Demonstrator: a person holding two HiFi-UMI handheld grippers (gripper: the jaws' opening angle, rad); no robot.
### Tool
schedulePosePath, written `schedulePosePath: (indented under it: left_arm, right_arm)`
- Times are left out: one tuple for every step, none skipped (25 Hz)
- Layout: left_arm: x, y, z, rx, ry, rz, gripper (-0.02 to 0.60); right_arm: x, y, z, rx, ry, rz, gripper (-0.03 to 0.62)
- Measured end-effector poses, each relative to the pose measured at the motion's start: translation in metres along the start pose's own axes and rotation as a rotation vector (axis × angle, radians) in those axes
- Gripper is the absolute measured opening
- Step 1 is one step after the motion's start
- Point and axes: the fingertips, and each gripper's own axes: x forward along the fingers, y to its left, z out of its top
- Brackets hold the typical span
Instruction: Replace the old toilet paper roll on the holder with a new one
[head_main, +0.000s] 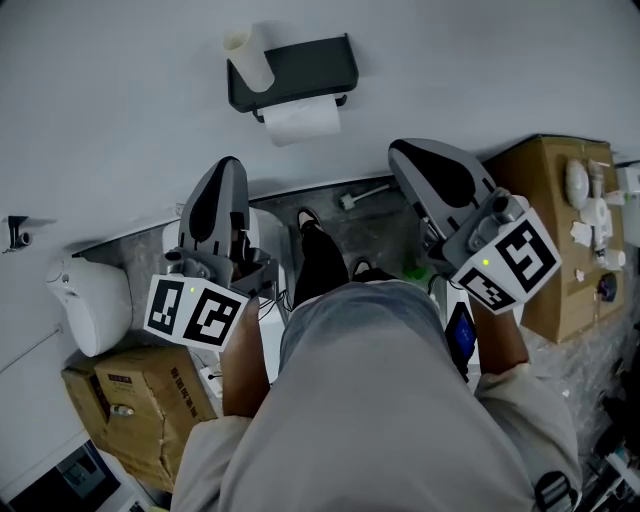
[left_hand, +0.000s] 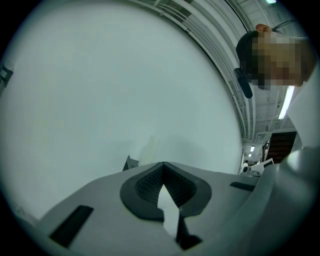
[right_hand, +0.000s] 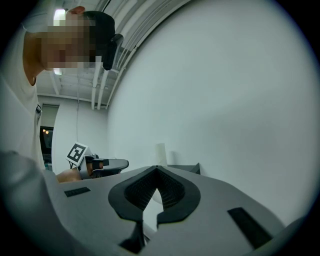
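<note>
Now the left gripper (head_main: 228, 166) and right gripper (head_main: 402, 152) point level, side by side, toward the wall (head_main: 110, 110) and its holder (head_main: 300, 68). Both sets of fingers (left_hand: 146, 184) are clenched, grasping nothing.

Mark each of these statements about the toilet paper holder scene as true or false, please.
1. The left gripper and the right gripper are both shut and empty. True.
2. A white paper roll hangs under the black holder. True.
3. The left gripper clamps the cardboard tube. False: the tube stands at the holder's left end, apart from both grippers.
4. The holder is fixed to a cardboard box. False: it is on the white wall.
</note>
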Motion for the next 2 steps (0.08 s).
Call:
schedulePosePath:
  left_arm:
    - [0.0000,0.0001,-0.0004,0.006,0.003,0.003,0.005]
    - [0.0001,0.0002,-0.0009,0.013,0.005,0.006,0.005]
  right_arm:
    - [-0.0007,0.0002,-0.0001,0.002,0.001,-0.001,0.015]
    - [-0.0015,0.0004,-0.0003,0.003,0.002,-0.001,0.015]
